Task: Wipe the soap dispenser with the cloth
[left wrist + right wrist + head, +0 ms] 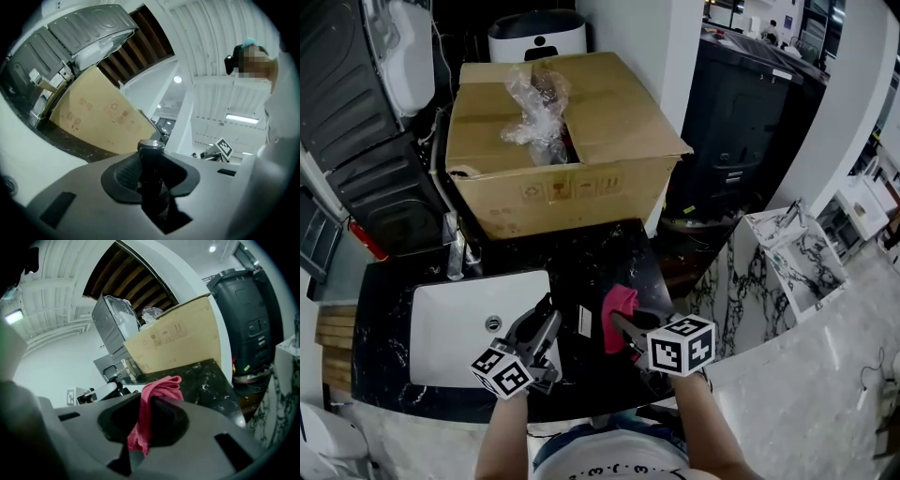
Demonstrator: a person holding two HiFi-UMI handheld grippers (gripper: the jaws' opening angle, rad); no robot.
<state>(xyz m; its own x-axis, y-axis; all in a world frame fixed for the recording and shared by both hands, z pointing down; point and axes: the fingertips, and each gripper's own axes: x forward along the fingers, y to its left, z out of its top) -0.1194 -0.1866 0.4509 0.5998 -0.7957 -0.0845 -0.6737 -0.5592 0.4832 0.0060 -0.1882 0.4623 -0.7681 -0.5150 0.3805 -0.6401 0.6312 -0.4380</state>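
A big cardboard box (pixel 562 141) stands at the back of the black counter (pixel 600 258), behind the white sink (pixel 441 314). Over the counter's near edge, the left gripper (pixel 546 326) has its jaws closed on the dark soap dispenser (pixel 151 171). Just beside it, the right gripper (pixel 623 328) pinches the pink cloth (pixel 143 413), which hangs between its jaws.

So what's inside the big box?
The box is open on top, and crumpled clear plastic sticks out of it. Something dark shows just under the plastic, but I can't tell what. The flaps and walls cover the rest.
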